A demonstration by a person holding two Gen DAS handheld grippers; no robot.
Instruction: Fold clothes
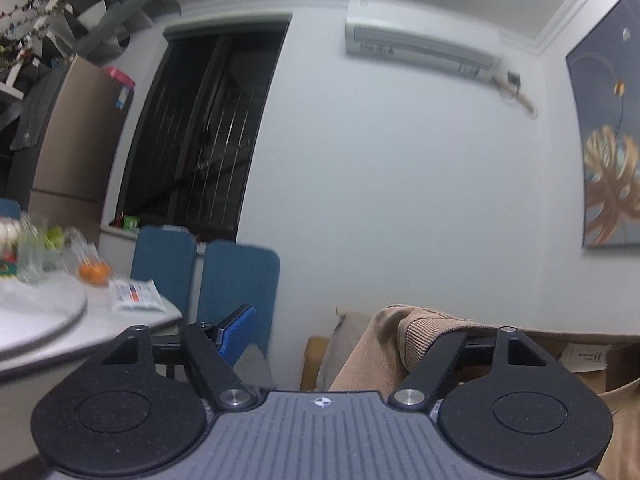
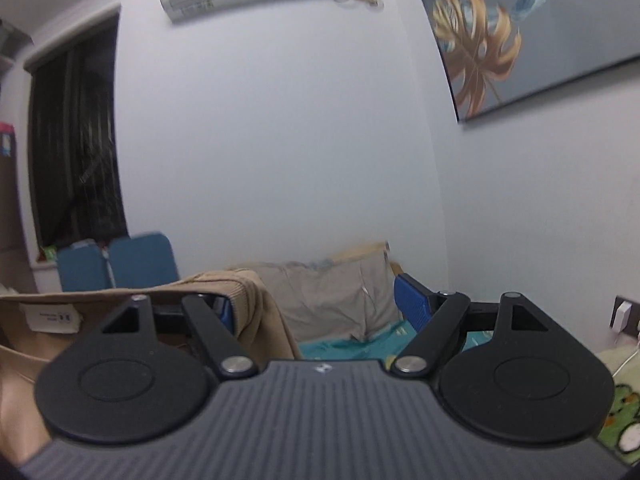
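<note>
Holding both grippers up at wall height, you have a tan garment (image 1: 424, 340) strung between them, its edge running across with a white label (image 2: 50, 316) facing you. Your left gripper (image 1: 344, 332) stands wide: one blue pad (image 1: 236, 330) is bare, the other is hidden behind the ribbed cloth, which hangs over that finger, not pinched. Your right gripper (image 2: 316, 308) is wide too, with cloth draped over its left finger and the other blue pad (image 2: 412, 306) free. No fold shows in what you can see; most of the garment hangs below view, so I cannot tell whether you are shaking it out early or lifting it mid-fold. Beyond lie the bed (image 2: 352, 344) with its pillow (image 2: 332, 292), then blue chairs (image 1: 236, 280) and the wall.
</note>
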